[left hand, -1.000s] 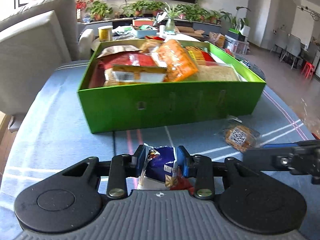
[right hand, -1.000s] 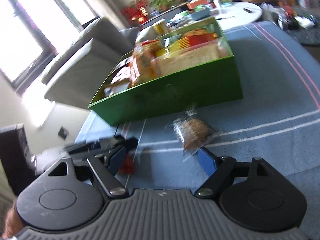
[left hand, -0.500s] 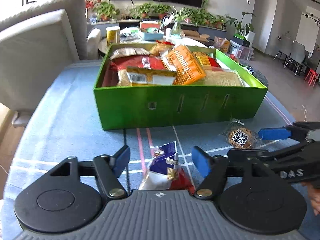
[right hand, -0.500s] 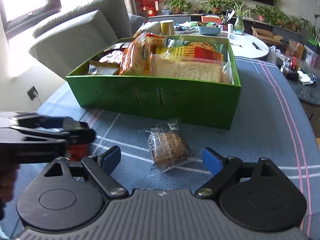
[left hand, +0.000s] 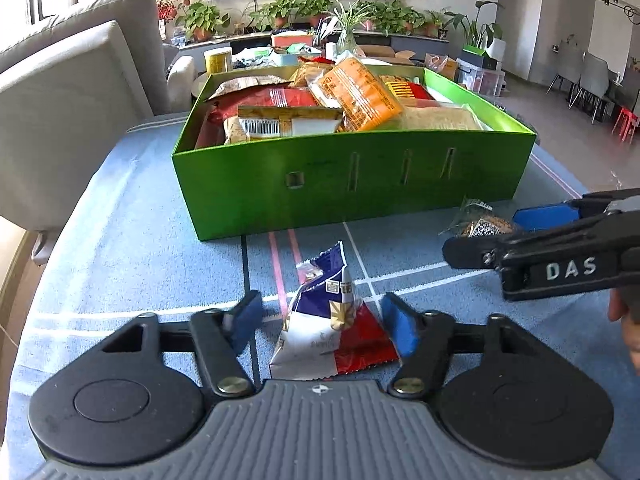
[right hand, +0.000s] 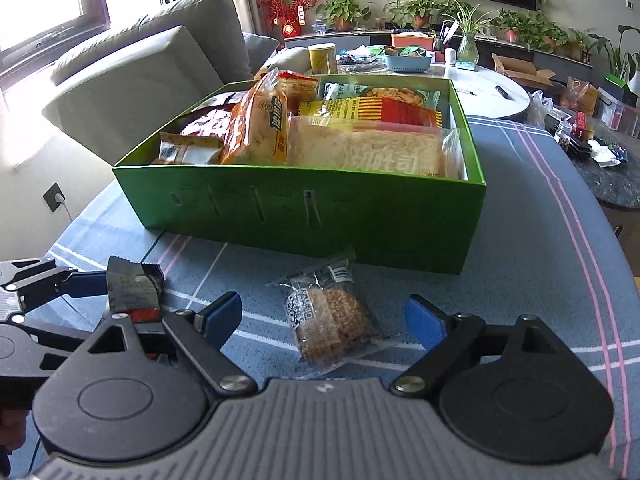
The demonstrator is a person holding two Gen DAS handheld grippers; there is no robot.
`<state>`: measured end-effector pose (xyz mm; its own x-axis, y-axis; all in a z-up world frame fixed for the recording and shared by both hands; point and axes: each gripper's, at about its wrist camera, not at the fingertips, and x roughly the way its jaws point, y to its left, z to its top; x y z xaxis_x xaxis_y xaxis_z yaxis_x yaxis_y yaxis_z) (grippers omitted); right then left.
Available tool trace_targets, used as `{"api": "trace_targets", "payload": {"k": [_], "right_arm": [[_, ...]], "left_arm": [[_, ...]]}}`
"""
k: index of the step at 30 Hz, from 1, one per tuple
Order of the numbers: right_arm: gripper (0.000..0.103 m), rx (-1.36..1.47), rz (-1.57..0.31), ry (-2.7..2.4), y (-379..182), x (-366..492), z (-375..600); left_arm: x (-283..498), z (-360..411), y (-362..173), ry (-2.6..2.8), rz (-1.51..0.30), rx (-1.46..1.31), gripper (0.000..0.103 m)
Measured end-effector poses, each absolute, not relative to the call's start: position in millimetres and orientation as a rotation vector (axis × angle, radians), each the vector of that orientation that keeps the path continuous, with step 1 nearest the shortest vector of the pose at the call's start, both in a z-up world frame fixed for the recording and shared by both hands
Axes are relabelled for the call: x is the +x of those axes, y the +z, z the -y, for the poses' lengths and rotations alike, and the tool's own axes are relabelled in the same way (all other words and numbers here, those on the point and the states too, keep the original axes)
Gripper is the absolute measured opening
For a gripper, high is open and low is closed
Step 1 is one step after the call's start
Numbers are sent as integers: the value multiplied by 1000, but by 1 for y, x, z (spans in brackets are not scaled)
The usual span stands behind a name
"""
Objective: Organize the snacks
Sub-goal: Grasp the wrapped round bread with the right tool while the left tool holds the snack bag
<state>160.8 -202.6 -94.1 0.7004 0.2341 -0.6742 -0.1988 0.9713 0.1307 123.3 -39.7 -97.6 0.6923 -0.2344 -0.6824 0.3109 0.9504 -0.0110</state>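
The right claw (right hand: 324,320) stands wide open around the biscuit packet (right hand: 330,320), pads clear; its long axis runs away toward the green box (right hand: 320,220). The left claw (left hand: 320,322), jaws just closing, brackets the chip bag (left hand: 332,320) on the desk (left hand: 120,240) without pressing it.

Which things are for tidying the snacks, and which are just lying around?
For the job:
- green box
- biscuit packet
- blue-and-red snack bag

Just lying about:
- sofa
- potted plants
- yellow tin
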Motion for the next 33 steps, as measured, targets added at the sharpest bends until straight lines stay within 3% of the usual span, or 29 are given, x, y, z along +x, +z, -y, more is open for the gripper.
{"api": "trace_targets", "payload": {"k": [2,6,20,33], "right_arm": [[72,38,-767,238,-96,162,200],[70,-1,-757,206,-94,158,197],[68,161,-666,263,-64,132,207],[70,109,-703,220,-78,131,208]], "left_arm": [[122,40,-97,-311,-742,115,44],[120,40,-94,-317,-753,118,41],[99,36,-67,-334,-668,100,40],[92,31,-61,-327,-655,83,40]]}}
